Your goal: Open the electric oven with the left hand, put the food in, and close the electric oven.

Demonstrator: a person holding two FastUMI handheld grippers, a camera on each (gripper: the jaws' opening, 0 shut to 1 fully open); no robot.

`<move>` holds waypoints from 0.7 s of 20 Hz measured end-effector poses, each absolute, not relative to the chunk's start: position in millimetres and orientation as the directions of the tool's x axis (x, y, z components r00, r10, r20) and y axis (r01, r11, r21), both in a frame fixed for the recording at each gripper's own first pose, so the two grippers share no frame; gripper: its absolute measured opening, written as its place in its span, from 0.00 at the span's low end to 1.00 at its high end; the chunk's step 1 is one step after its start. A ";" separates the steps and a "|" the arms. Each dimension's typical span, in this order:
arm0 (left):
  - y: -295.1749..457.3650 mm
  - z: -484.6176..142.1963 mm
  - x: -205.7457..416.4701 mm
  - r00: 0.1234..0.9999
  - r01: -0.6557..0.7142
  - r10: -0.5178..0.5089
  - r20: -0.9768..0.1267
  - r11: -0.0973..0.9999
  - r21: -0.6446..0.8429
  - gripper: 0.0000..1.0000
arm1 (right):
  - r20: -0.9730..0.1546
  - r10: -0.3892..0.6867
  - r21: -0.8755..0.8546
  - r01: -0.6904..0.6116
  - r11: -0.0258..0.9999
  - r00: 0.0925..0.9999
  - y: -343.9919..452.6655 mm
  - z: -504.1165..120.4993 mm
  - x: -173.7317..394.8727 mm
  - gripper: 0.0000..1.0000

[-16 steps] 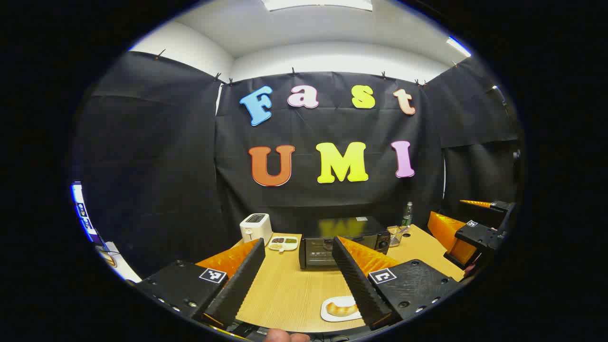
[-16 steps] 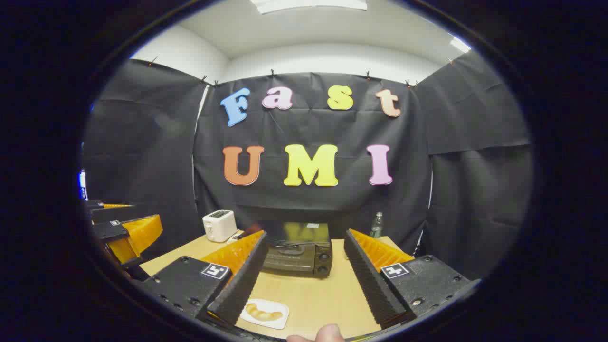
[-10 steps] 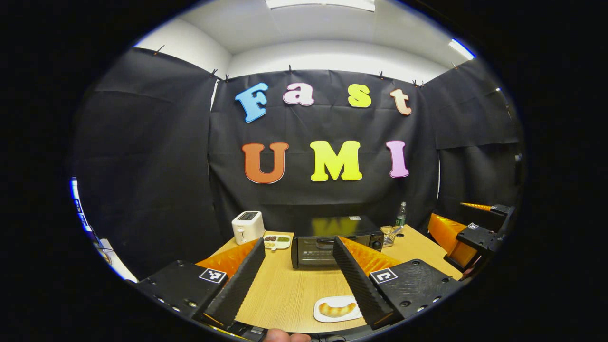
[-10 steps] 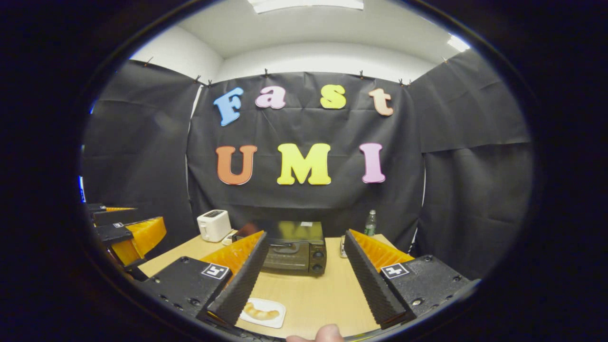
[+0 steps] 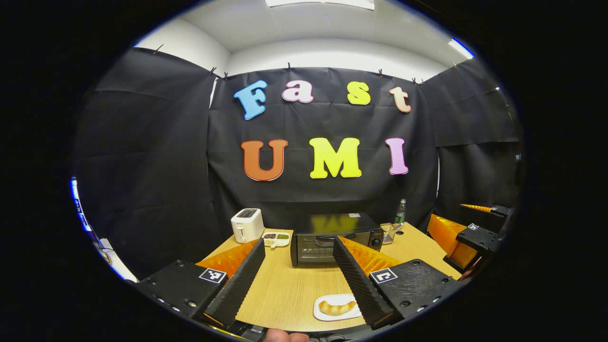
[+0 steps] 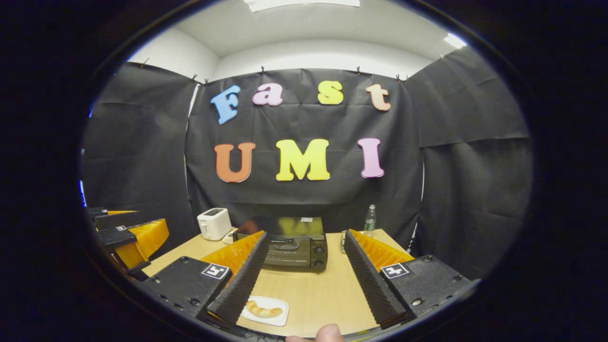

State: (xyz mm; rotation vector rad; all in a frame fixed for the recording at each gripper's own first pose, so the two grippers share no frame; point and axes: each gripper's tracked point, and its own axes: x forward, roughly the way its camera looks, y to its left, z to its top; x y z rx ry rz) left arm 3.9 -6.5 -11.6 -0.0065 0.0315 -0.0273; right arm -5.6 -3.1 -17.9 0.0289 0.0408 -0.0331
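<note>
Wooden desk (image 5: 289, 289) carries the shut oven (image 5: 335, 237) at its far middle and the bread (image 5: 336, 308) on a white plate (image 5: 323, 313) at the near edge. Both the left gripper (image 5: 297, 280) and the right gripper (image 6: 304, 280) hang over the near edge with jaws spread wide, holding nothing. From the left gripper the oven lies straight ahead and well apart, its door facing it with the handle running left to right, so I judge that gripper better lined up for the door while the right one sits just right of the bread.
</note>
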 end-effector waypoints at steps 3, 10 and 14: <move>-4.1 -13.1 6.0 0.999 0.012 -0.012 -0.034 1.000 0.002 0.94 | -0.050 -0.034 0.028 0.036 0.999 0.998 -5.9 -20.3 -5.8 1.00; -14.9 -11.6 13.5 0.999 0.017 -0.018 -0.030 1.000 -0.020 0.94 | -0.039 -0.040 0.012 0.040 0.999 0.998 -16.6 -14.6 1.3 1.00; -20.5 -9.0 25.6 0.999 0.014 -0.015 -0.031 1.000 -0.013 0.94 | -0.040 -0.038 0.016 0.039 0.999 0.998 -22.6 -14.7 11.9 1.00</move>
